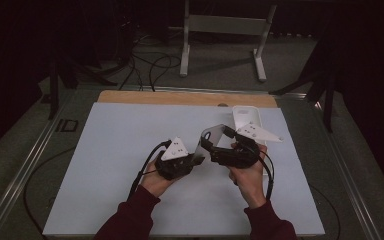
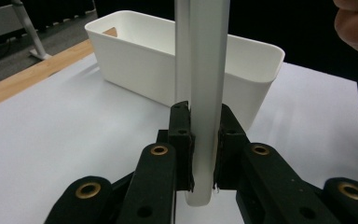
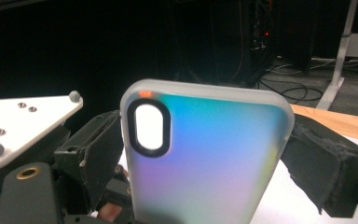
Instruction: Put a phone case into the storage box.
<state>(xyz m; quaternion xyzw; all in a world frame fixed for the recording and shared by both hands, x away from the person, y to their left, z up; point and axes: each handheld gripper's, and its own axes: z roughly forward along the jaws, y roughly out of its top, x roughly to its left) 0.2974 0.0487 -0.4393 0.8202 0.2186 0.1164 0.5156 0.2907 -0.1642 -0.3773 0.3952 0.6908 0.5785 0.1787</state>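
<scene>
A frosted, iridescent phone case (image 1: 211, 137) is held up off the white table mat (image 1: 120, 165) between both grippers. My left gripper (image 1: 196, 159) is shut on one end of it; in the left gripper view the case (image 2: 205, 70) stands edge-on, pinched between the two pads (image 2: 182, 135). My right gripper (image 1: 214, 146) is shut across the case's width. In the right gripper view the case's back (image 3: 209, 158), with its oval camera cut-out, sits between my pads (image 3: 105, 154), which press on both long edges. The left gripper's white plate (image 3: 23, 121) shows at the left there.
A white rectangular bin (image 1: 247, 117) stands on the mat at the back right, just beyond the grippers; it is open-topped (image 2: 168, 60). A wooden strip (image 1: 180, 97) runs along the table's far edge. Cables and a metal stand (image 1: 225, 30) lie on the floor beyond.
</scene>
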